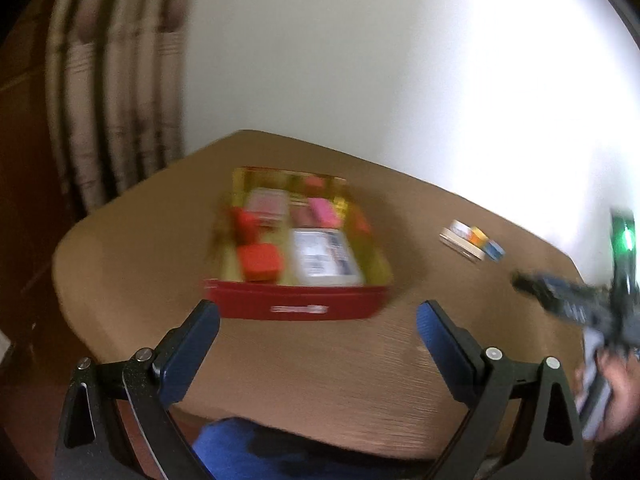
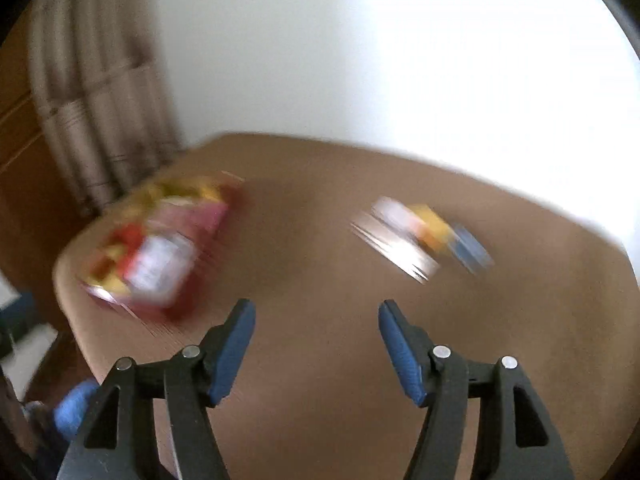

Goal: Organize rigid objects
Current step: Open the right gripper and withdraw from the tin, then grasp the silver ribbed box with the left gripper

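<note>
A red box [image 1: 296, 304] with a gold inside stands on the brown table [image 1: 312, 368]. In it lie two red blocks [image 1: 260, 262], a pink one [image 1: 326, 212] and a white labelled box [image 1: 322, 258]. A small white, orange and blue packet [image 1: 472, 240] lies alone to the right. My left gripper [image 1: 318, 316] is open just in front of the red box, nothing between its fingers. My right gripper [image 2: 314, 316] is open over bare table, between the blurred red box [image 2: 160, 248] at left and the packet [image 2: 424, 236] at right. It also shows at the left wrist view's right edge [image 1: 560, 300].
A white wall [image 1: 360, 60] rises behind the table, with a striped curtain [image 1: 112, 92] at the left. A hand [image 1: 616, 396] holds the right gripper's handle. Blue cloth [image 1: 248, 452] shows under the table's near edge. Both views are blurred.
</note>
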`<state>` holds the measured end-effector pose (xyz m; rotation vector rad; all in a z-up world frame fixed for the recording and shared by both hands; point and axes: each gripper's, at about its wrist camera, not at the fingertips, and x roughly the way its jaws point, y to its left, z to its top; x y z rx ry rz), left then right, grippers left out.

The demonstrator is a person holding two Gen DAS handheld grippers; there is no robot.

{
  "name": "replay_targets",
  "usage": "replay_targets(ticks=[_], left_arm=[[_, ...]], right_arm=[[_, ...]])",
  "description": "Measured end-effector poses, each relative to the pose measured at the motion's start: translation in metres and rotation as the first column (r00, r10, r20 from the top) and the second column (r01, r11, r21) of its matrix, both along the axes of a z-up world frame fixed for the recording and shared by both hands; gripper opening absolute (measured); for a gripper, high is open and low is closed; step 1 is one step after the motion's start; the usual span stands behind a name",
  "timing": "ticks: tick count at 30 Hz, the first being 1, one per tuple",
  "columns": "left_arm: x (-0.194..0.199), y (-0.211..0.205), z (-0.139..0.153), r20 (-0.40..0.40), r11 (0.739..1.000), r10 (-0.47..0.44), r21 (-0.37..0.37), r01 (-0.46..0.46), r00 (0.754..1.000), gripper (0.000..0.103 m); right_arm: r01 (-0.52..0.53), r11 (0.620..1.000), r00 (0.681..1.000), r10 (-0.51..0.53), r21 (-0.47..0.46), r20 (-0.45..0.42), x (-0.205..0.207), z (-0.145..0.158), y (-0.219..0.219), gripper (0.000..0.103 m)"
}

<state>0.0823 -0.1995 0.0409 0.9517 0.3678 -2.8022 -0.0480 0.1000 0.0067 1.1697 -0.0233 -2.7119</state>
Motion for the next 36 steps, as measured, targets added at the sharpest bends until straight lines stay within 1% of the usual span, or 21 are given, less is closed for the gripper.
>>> replay_targets(ticks=[2,4,5,7,9,11,12,13,15,17,19,22,24,27,28,29,31,32,33,35,36], left_arm=[[-0.014,0.020,0.001,0.005,0.998,-0.061,-0.030,0.061,0.998,0.098],[-0.044,0.053,0.005,0.018,0.989,-0.131,-0.062,0.132,0.991,0.098],[-0.059,0.065,0.006,0.022,0.986,-0.153,-0.067,0.154,0.988,0.098],[-0.090,0.090,0.008,0.036,0.980,-0.193,-0.050,0.195,0.980,0.098],[-0.129,0.116,0.007,0.058,0.977,-0.211,-0.029,0.213,0.976,0.098],[-0.161,0.136,0.005,0.088,0.983,-0.178,-0.015,0.180,0.980,0.098],[-0.175,0.142,0.002,0.105,0.987,-0.161,0.022,0.160,0.981,0.099],[-0.195,0.148,-0.003,0.124,0.989,-0.137,0.077,0.128,0.983,0.099],[-0.220,0.159,-0.013,0.143,0.993,-0.070,0.102,0.055,0.987,0.099],[-0.244,0.173,-0.023,0.160,0.996,-0.039,0.085,0.026,0.986,0.099],[-0.265,0.186,-0.038,0.207,0.999,-0.002,0.051,-0.008,0.978,0.096],[-0.283,0.199,-0.057,0.239,0.998,0.049,0.024,-0.057,0.970,0.094],[-0.295,0.201,-0.072,0.274,0.996,0.066,0.035,-0.078,0.960,0.093],[-0.306,0.199,-0.088,0.315,0.994,0.086,0.037,-0.103,0.945,0.084],[-0.309,0.199,-0.092,0.325,0.995,0.091,0.018,-0.102,0.941,0.079],[-0.310,0.199,-0.091,0.314,0.996,0.091,-0.005,-0.094,0.945,0.074],[-0.308,0.197,-0.090,0.308,0.996,0.084,-0.041,-0.075,0.948,0.041],[-0.306,0.193,-0.089,0.306,0.997,0.078,-0.052,-0.065,0.949,0.035],[-0.305,0.190,-0.089,0.306,0.998,0.062,-0.048,-0.050,0.950,0.028],[-0.302,0.183,-0.086,0.307,0.999,0.015,-0.046,-0.001,0.952,0.027],[-0.299,0.180,-0.083,0.299,0.998,0.008,-0.063,0.012,0.954,0.027]], right_arm=[[0.090,0.996,0.996,-0.089,-0.028,0.030,0.027,-0.017,0.045,0.066],[0.155,0.986,0.987,-0.153,-0.059,0.042,0.051,-0.029,0.078,0.066],[0.179,0.979,0.983,-0.175,-0.094,0.047,0.061,-0.033,0.092,0.066],[0.205,0.966,0.979,-0.199,-0.157,0.051,0.068,-0.037,0.102,0.066],[0.206,0.957,0.979,-0.198,-0.204,0.056,0.065,-0.032,0.107,0.066],[0.188,0.957,0.982,-0.187,-0.223,0.028,0.065,-0.019,0.102,0.066],[0.178,0.957,0.984,-0.180,-0.229,0.014,0.066,-0.013,0.099,0.066],[0.161,0.957,0.986,-0.167,-0.242,-0.007,0.068,-0.004,0.097,0.066],[0.133,0.957,0.988,-0.149,-0.259,-0.041,0.076,0.010,0.096,0.066],[0.109,0.958,0.990,-0.128,-0.264,-0.056,0.079,0.017,0.090,0.067],[0.103,0.954,0.991,-0.123,-0.280,-0.052,0.080,0.019,0.090,0.067],[0.103,0.942,0.991,-0.126,-0.321,-0.051,0.080,0.021,0.095,0.067],[0.112,0.932,0.989,-0.137,-0.345,-0.049,0.080,0.023,0.100,0.067],[0.126,0.912,0.987,-0.154,-0.391,-0.042,0.079,0.023,0.109,0.067],[0.126,0.908,0.987,-0.155,-0.398,-0.039,0.079,0.022,0.109,0.067],[0.127,0.906,0.987,-0.154,-0.404,-0.036,0.078,0.021,0.108,0.067],[0.127,0.904,0.988,-0.151,-0.408,-0.027,0.075,0.020,0.106,0.067],[0.124,0.903,0.989,-0.147,-0.410,-0.024,0.075,0.020,0.103,0.067],[0.122,0.903,0.989,-0.145,-0.413,-0.024,0.075,0.022,0.104,0.067],[0.114,0.905,0.990,-0.136,-0.411,-0.026,0.078,0.022,0.103,0.067],[0.110,0.907,0.991,-0.133,-0.406,-0.027,0.078,0.021,0.101,0.067]])
